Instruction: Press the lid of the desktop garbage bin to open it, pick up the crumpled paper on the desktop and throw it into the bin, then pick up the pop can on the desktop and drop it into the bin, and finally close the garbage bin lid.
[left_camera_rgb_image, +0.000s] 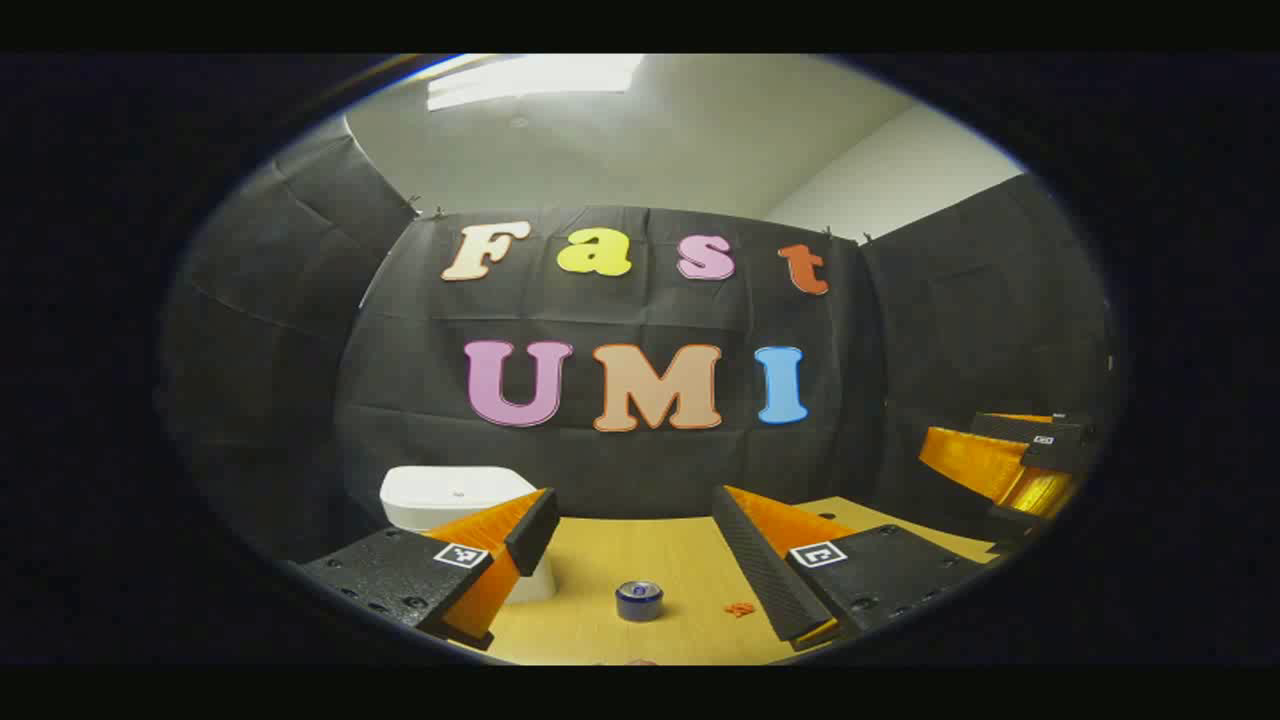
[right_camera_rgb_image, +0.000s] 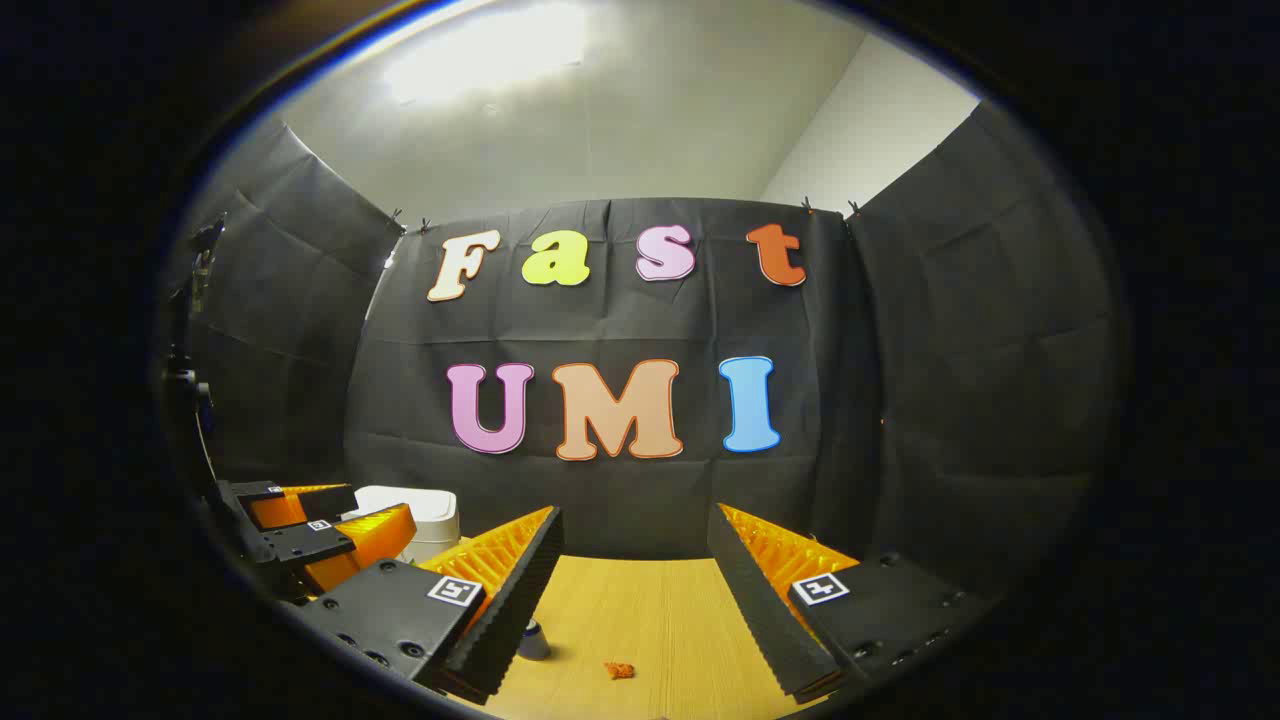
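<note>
On the wooden desktop (left_camera_rgb_image: 600, 555), a white garbage bin (left_camera_rgb_image: 450, 495) stands at the back left with its lid down. A blue pop can (left_camera_rgb_image: 639, 600) stands upright in front of my left gripper (left_camera_rgb_image: 635, 500), which is open and holds nothing. A small orange crumpled paper (left_camera_rgb_image: 740, 608) lies just right of the can. In the right gripper view, my right gripper (right_camera_rgb_image: 635, 535) is also open and empty; the paper (right_camera_rgb_image: 619, 670) lies between its fingers, farther off on the desktop. The can (right_camera_rgb_image: 533, 640) peeks out beside its left finger. The bin (right_camera_rgb_image: 420, 512) sits behind the left gripper (right_camera_rgb_image: 320, 535).
Black cloth walls close the booth behind and on both sides. The right gripper (left_camera_rgb_image: 1005, 465) hovers at the far right of the left gripper view, above the desktop's right part. Bare wood lies between the can and the back wall.
</note>
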